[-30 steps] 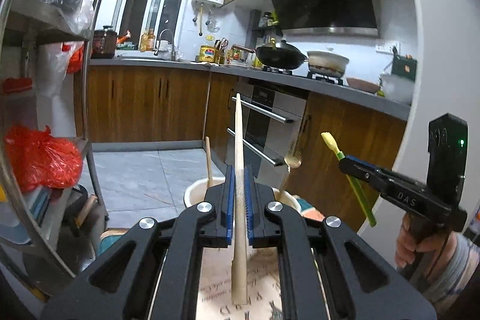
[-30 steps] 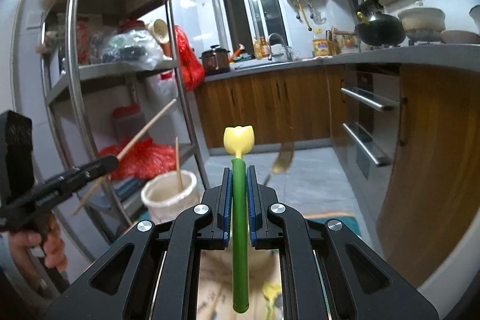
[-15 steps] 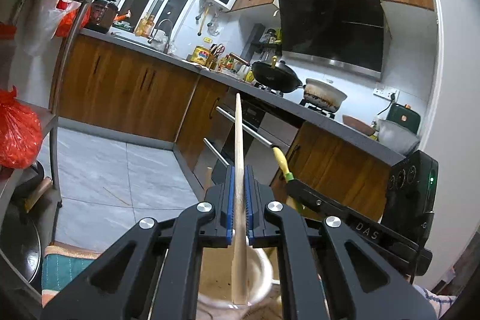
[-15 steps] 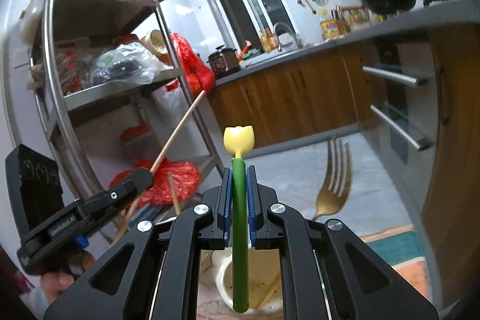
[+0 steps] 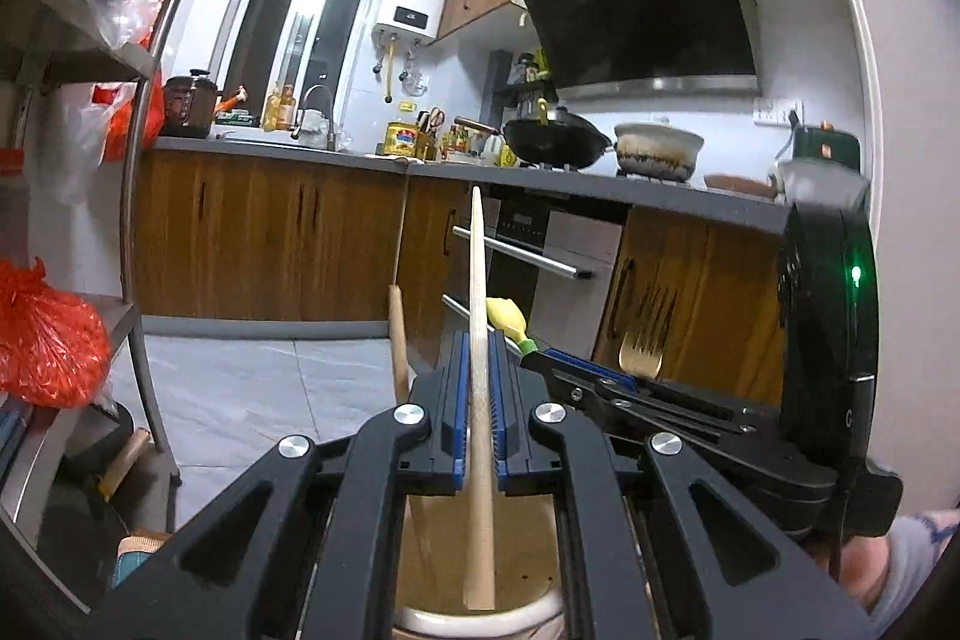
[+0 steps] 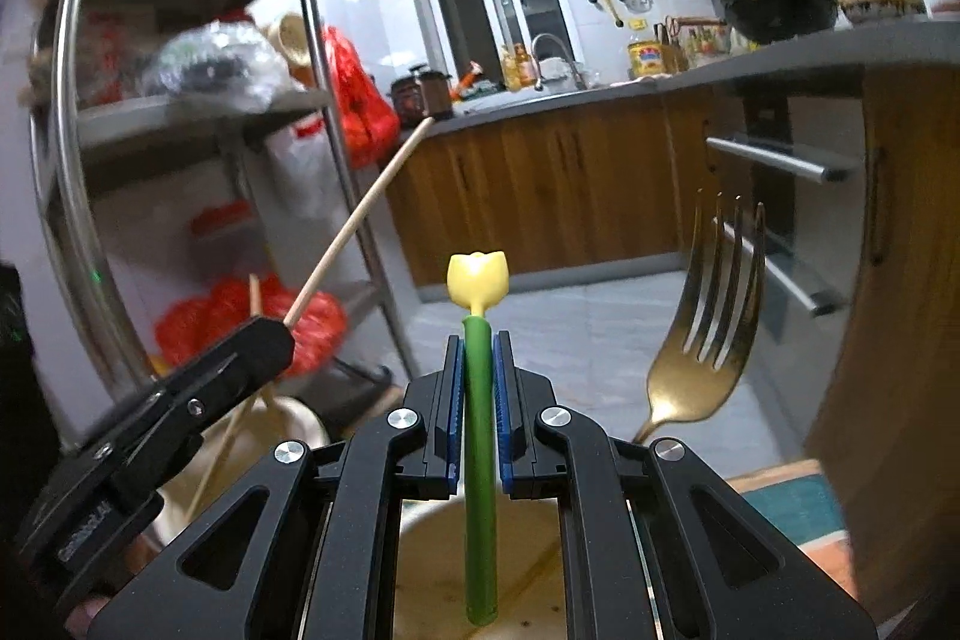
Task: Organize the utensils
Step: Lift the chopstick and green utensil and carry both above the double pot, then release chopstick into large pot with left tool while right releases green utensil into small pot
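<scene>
- Here the left gripper (image 5: 478, 400) is clenched on a wooden chopstick (image 5: 478, 316), which stands almost upright between its blue pads.
- The lower end of the chopstick hangs over the open mouth of a white holder (image 5: 480, 619).
- The right gripper (image 6: 478, 400) is grasping a green utensil handle with a yellow tulip top (image 6: 478, 280), also upright, above the same holder (image 6: 420, 526).
- A gold fork (image 6: 702, 340) and another wooden stick (image 5: 397, 334) already stand in the holder.
- Both grippers are just beside each other.

Black tongs (image 5: 478, 400), blue pads (image 5: 459, 388), silver screws (image 5: 410, 413)
</scene>
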{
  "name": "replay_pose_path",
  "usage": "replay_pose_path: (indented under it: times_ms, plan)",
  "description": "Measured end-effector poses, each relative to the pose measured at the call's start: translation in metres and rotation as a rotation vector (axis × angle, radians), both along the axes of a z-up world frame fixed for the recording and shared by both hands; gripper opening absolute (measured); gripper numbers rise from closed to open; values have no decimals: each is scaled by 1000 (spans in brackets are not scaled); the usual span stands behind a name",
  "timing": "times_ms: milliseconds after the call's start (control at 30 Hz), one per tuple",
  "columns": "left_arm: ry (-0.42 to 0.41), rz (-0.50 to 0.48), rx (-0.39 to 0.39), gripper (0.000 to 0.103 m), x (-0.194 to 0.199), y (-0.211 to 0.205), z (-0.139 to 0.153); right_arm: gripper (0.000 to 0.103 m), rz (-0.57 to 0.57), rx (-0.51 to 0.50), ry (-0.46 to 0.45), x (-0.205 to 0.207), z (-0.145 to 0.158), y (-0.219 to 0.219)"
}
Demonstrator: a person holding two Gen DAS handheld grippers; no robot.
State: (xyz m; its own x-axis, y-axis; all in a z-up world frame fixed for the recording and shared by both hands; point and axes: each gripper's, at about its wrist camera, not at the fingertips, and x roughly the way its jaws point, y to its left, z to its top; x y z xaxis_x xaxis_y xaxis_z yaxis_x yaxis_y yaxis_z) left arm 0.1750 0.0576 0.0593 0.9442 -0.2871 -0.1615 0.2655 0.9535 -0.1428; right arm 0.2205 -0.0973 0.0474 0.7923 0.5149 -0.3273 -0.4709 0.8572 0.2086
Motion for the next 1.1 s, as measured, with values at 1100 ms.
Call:
replay_pose_path:
  times_ms: [1100]
  plan:
    - [137, 91, 81, 6, -39, 18, 8, 10, 73, -128, 21, -46, -7, -14]
